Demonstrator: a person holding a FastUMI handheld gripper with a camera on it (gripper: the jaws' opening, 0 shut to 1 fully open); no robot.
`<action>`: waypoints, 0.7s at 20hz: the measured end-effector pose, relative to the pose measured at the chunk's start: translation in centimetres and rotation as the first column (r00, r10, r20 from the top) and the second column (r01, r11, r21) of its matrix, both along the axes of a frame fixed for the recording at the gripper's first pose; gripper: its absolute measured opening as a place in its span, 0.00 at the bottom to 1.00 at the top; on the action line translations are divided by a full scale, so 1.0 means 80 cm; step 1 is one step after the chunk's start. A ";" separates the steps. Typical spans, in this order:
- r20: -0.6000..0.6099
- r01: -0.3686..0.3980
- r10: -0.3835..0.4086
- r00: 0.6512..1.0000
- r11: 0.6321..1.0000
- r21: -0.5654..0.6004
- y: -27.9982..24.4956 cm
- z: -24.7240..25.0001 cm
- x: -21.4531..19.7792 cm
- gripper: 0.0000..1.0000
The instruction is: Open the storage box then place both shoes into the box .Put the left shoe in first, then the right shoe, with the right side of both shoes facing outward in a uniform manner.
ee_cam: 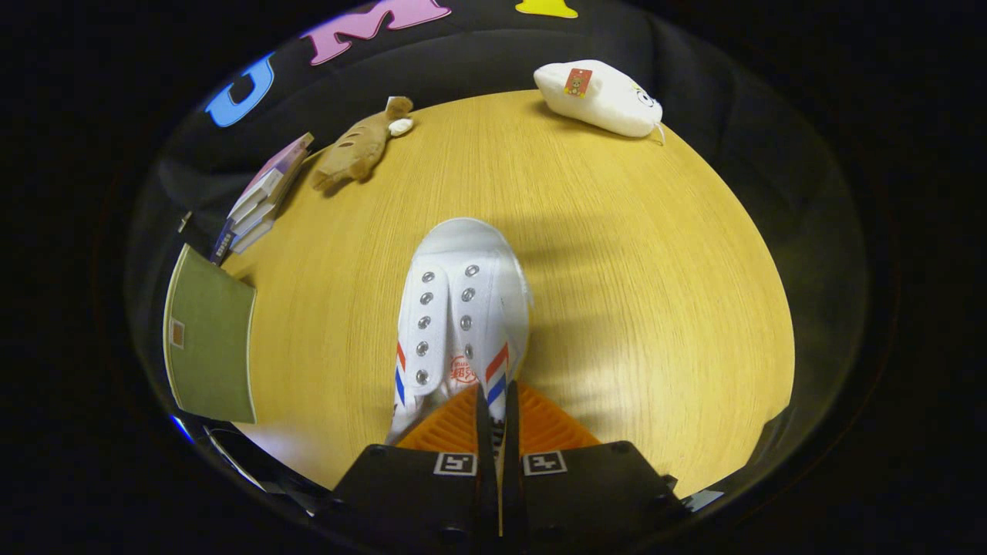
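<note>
A white canvas shoe (461, 308) with metal eyelets and red and blue side stripes points away from me, toe toward the far side of the wooden table (617, 254). My gripper (495, 401) is shut on the shoe's rear collar, both fingers pressing a thin edge of it between them. The shoe seems lifted slightly, casting a shadow to its right. A green flat panel (210, 339), possibly the storage box's lid or side, stands at the table's left edge.
A stack of books (262, 196) lies at the left rear. A brown plush toy (361, 146) lies beyond it. A white plush pouch with a tag (601, 99) rests at the far right of the table.
</note>
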State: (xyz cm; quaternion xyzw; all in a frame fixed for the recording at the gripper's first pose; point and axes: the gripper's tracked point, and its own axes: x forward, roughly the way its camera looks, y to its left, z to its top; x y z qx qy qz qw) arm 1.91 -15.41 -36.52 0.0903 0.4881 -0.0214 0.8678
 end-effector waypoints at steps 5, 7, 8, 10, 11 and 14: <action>0.032 -0.001 0.000 0.999 1.000 0.026 0.041 0.028 -0.010 0.07; 0.059 0.029 -0.032 0.998 0.998 0.054 0.063 0.053 -0.012 0.07; 0.070 0.042 -0.047 0.996 0.997 0.065 0.073 0.065 -0.013 0.06; 0.091 0.051 -0.057 0.994 0.997 0.062 0.094 0.093 -0.015 0.07; 0.108 0.043 -0.047 0.993 0.998 0.043 0.106 0.112 -0.019 0.07; 0.148 0.031 -0.036 0.988 0.999 0.040 0.151 0.156 -0.028 0.07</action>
